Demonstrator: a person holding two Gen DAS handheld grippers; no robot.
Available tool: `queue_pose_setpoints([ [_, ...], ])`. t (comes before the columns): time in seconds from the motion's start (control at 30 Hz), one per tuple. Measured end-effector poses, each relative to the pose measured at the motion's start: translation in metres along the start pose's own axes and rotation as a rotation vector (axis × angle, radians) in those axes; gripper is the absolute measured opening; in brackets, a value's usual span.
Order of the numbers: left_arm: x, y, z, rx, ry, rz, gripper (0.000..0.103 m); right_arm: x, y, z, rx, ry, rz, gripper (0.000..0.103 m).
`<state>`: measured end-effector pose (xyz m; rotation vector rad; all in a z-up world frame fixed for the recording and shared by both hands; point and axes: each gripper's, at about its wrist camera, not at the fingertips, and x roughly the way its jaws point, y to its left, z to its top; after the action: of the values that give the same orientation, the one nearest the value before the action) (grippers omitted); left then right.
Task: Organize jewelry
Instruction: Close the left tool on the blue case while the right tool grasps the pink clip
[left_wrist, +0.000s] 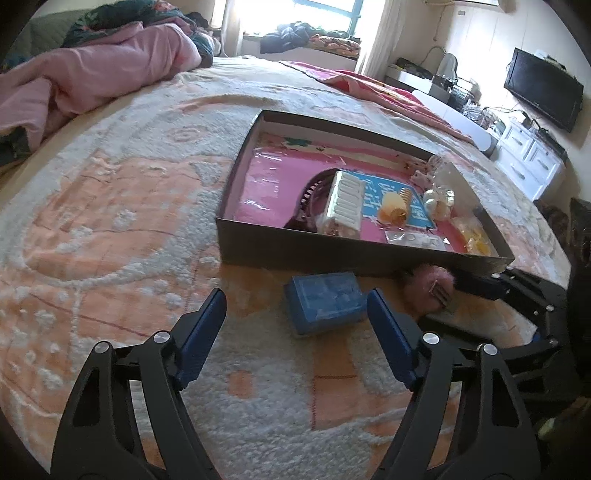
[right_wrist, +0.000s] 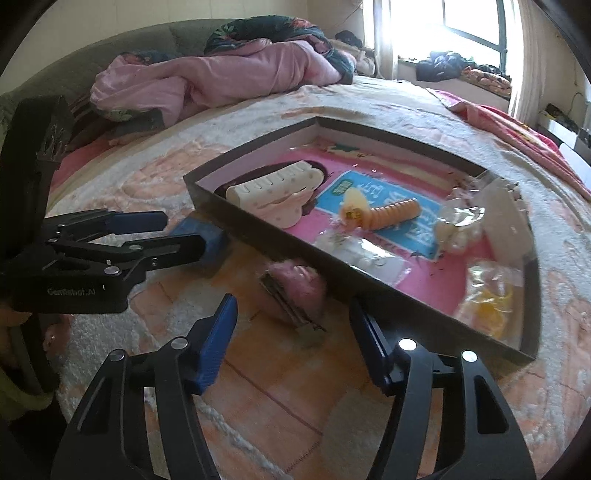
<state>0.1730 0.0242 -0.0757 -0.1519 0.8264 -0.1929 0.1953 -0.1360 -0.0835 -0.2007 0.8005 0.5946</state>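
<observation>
blue box (right_wrist: 207, 236) partly behind left claw (right_wrist: 162, 230), bagged trinkets (right_wrist: 491, 295) blurred

A: What is carrying everything?
B: A bed with a fluffy peach-and-white blanket (left_wrist: 110, 229) is bearing a shallow dark cardboard tray (left_wrist: 236, 206).
A: Anything else?
B: A small blue box (left_wrist: 325, 301) is lying at the tray's six o'clock, a pink furry hair clip (left_wrist: 430, 291) at four, crumpled pink quilt (left_wrist: 92, 74) at ten.

small box (left_wrist: 323, 302) before tray (left_wrist: 369, 254) | fluffy clip (left_wrist: 430, 290) right of box

Pink fluffy hair clip (right_wrist: 295, 291) beside dark shallow box (right_wrist: 266, 236)
</observation>
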Motion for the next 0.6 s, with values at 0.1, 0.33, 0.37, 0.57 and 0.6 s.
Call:
queue_pose_setpoints([
  [0.1, 0.003, -0.002, -0.001, -0.002, 0.008, -0.023, 0.064, 0.005, 0.000, 0.001, 0.004, 0.011, -0.003, 0.032],
  [0.33, 0.010, -0.013, -0.001, 0.021, 0.024, -0.071, 0.045, -0.009, -0.009, -0.003, 0.051, -0.023, 0.009, 0.027],
  [0.37, 0.011, -0.016, -0.001, 0.032, 0.027, -0.075, 0.041, -0.011, -0.011, -0.004, 0.055, -0.027, 0.008, 0.027],
  [0.57, 0.015, -0.022, -0.002, 0.050, 0.030, -0.084, 0.021, -0.035, -0.022, -0.009, 0.092, -0.060, 0.005, 0.024],
  [0.6, 0.015, -0.021, -0.001, 0.041, 0.030, -0.089, 0.021, -0.039, -0.025, -0.009, 0.099, -0.067, 0.002, 0.024],
])
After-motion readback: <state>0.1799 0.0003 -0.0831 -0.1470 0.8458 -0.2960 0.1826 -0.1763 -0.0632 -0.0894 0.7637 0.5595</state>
